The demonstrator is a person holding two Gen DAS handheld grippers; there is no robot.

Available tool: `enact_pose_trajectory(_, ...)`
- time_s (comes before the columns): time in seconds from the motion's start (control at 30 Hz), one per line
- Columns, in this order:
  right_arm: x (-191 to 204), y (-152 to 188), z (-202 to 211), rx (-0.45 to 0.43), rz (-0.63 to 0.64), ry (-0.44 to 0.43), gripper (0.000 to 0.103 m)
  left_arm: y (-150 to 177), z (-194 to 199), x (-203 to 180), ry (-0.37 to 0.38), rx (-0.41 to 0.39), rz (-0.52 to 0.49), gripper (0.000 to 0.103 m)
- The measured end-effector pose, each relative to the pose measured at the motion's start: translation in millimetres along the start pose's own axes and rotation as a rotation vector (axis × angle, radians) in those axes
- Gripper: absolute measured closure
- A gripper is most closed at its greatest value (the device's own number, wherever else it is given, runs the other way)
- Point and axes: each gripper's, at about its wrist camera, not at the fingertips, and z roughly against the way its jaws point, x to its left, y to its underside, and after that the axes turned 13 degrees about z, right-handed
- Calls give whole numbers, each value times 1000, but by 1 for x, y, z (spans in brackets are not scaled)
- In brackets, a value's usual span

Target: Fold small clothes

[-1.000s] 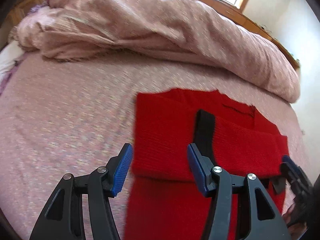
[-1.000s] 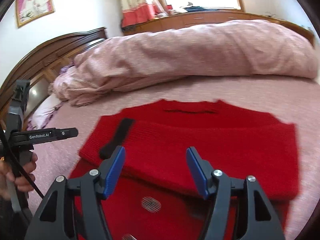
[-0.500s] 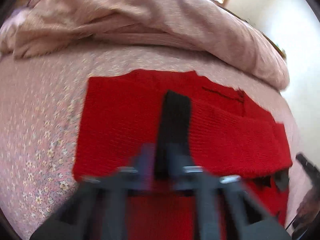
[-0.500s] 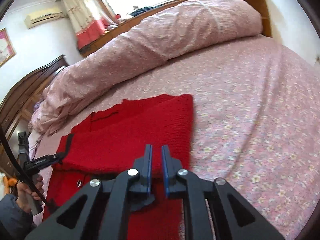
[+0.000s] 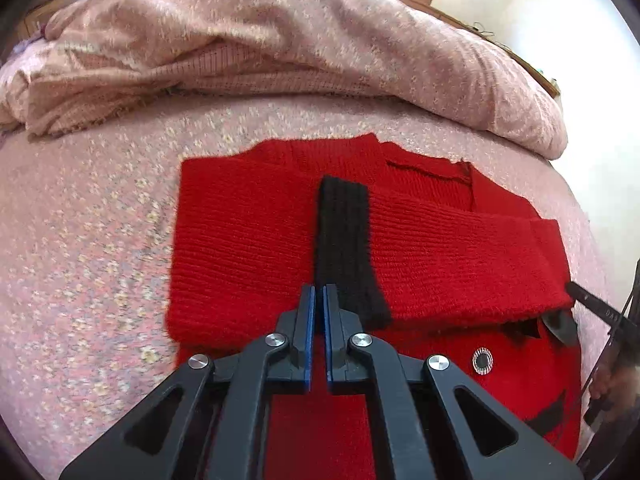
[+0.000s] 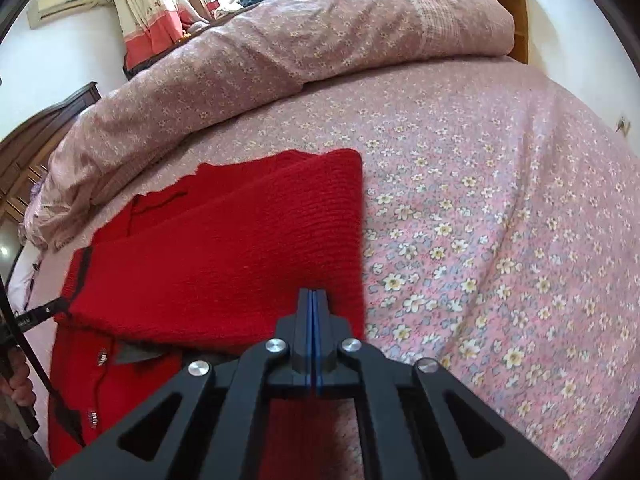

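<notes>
A red knit sweater [image 5: 248, 240] lies flat on the pink flowered bed sheet, with a sleeve folded across its chest; the sleeve ends in a black cuff [image 5: 344, 248]. It also shows in the right wrist view [image 6: 240, 256]. My left gripper [image 5: 317, 292] is shut, its tips over the near end of the black cuff, with no cloth seen between them. My right gripper [image 6: 314, 296] is shut over the sweater's right edge, below the folded sleeve; nothing shows between its pads.
A rumpled pink quilt [image 5: 280, 40] lies along the far side of the bed, also in the right wrist view [image 6: 280, 52]. Bare flowered sheet [image 6: 500, 240] spreads right of the sweater. A dark wooden headboard [image 6: 44, 128] stands at the left.
Both grippers have gone from wide open to shut. The left moved over the black cuff; the right swung to the sweater's right edge.
</notes>
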Motion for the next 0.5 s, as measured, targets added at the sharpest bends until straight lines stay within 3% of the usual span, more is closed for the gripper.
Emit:
enact_pose_trajectory(0.1, 5, 6, 16, -22, 7, -26, 97, 8, 31, 1, 15, -41, -48, 93)
enact_pose_trajectory(0.17, 10, 10, 24, -26, 18, -57, 87, 15, 45, 1, 8, -68, -78, 82)
enact_pose_trajectory(0.23, 14, 17, 34, -41, 29, -73, 82, 26, 58, 7, -14, -84, -98, 80)
enact_pose_trajectory(0.33, 17, 33, 52, -43, 10, -109, 74, 44, 67, 23, -37, -48, -89, 80)
enact_pose_trajectory(0.5, 14, 70, 83, -41, -52, -201, 71, 79, 75, 69, -53, 36, -28, 80)
